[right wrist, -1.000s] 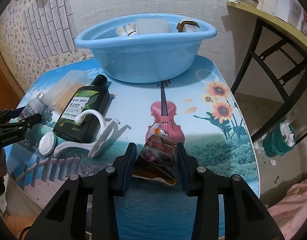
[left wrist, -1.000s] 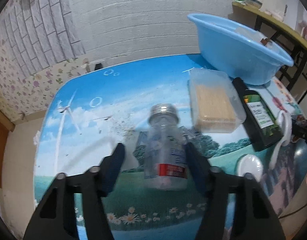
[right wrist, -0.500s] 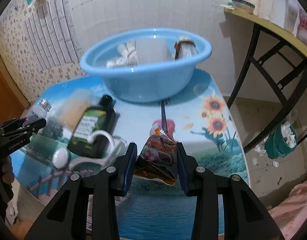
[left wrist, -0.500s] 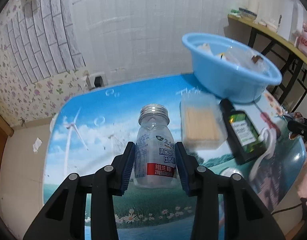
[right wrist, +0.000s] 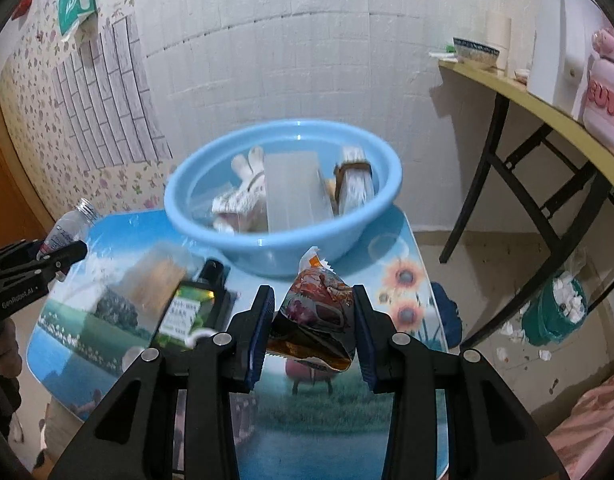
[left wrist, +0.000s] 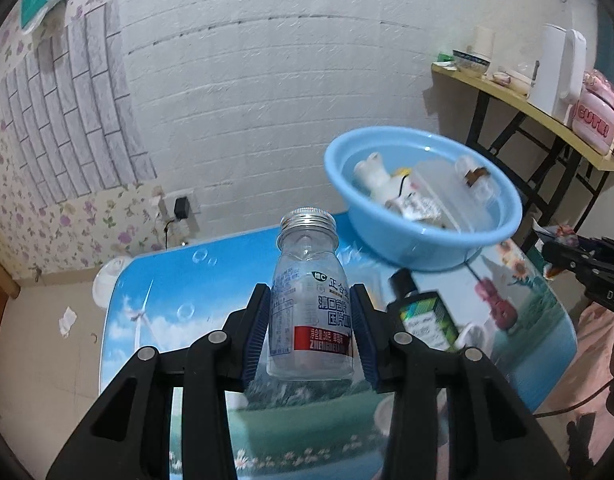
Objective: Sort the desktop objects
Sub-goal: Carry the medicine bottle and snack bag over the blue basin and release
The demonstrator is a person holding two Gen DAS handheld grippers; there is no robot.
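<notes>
Left wrist view shows the left gripper (left wrist: 311, 328) clamped on an upright clear bottle (left wrist: 310, 308) with a silver cap, held above the desk (left wrist: 179, 280) near the blue basin (left wrist: 419, 240). Right wrist view shows the right gripper (right wrist: 313, 330) pinching a crinkled snack packet (right wrist: 315, 312) above the desk, just before the basin.

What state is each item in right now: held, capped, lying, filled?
clear bottle: capped, upright, lifted, held by left gripper
snack packet: sealed, lifted, held by right gripper
blue basin: on table, holding several items
dark green bottle: capped, lying flat on table
clear box: lying on table, blurred
</notes>
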